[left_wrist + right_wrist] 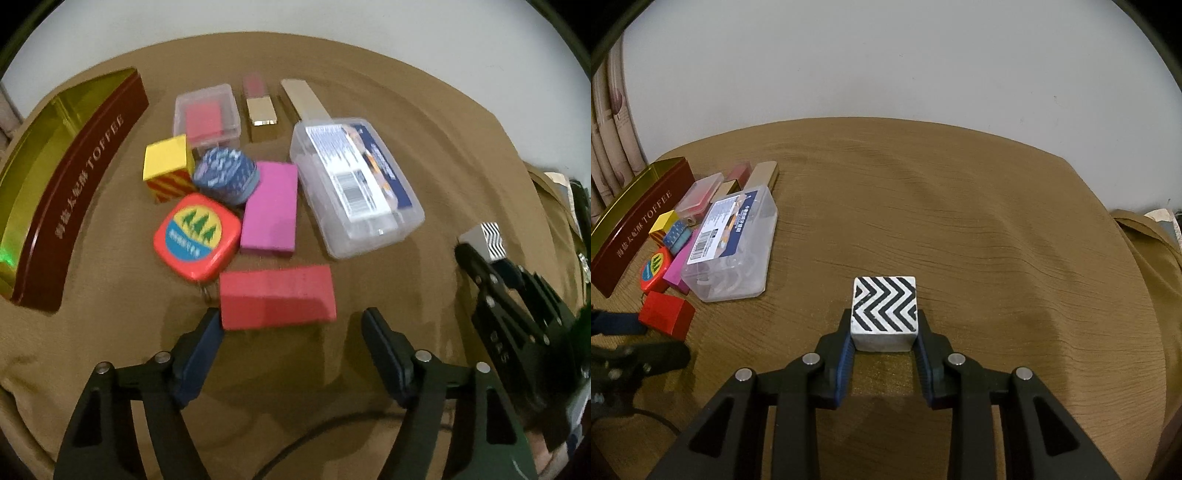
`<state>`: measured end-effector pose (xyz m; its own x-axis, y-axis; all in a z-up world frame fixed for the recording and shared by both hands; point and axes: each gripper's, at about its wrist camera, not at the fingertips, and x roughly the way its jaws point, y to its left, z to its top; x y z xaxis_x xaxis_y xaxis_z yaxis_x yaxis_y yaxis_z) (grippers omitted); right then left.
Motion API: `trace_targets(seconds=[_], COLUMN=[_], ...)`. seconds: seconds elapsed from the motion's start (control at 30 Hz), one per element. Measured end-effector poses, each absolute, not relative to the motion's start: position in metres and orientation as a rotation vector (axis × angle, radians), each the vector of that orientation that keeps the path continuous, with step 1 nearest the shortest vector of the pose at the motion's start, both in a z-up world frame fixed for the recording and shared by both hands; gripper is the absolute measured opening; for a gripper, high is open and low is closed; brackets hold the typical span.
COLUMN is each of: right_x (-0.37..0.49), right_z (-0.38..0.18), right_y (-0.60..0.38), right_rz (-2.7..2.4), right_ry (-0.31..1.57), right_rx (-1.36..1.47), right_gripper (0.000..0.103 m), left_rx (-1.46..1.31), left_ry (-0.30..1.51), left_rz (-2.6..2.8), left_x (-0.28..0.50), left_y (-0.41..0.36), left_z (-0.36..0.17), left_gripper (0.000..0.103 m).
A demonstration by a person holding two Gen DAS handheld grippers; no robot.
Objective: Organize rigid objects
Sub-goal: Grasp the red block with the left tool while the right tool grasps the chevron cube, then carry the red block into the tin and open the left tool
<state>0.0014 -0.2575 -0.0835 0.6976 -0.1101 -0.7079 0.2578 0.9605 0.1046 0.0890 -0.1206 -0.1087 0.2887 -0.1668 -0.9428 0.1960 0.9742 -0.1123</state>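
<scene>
Right gripper (884, 334) clamped on zigzag cube (884, 308) pinched between its fingers, left gripper (291, 321) spread wide straddling red block (277, 295) at fingertips — shallow grip, could slip out mid-carry.

The left gripper (293, 325) hangs low with its jaws spread wide; the right gripper (884, 328), at its three o'clock, is clamped tight.
</scene>
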Motion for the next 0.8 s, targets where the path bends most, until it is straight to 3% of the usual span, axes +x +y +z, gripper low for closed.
trace_targets(seconds=[0.13, 0.8], right_x=[0.002, 0.002], right_z=[-0.084, -0.084], right_y=[-0.26, -0.259], right_rz=[-0.206, -0.207], right_ry=[0.772, 0.773], right_rx=[0.203, 0.199], right_gripper=[0.03, 0.03], left_rx=[0.067, 0.151], left_ry=[1.228, 1.203], left_rz=[-0.211, -0.368], left_x=[0.09, 0.026], left_y=[-0.122, -0.04], left_z=[-0.111, -0.077], left_gripper=[0.056, 0.056])
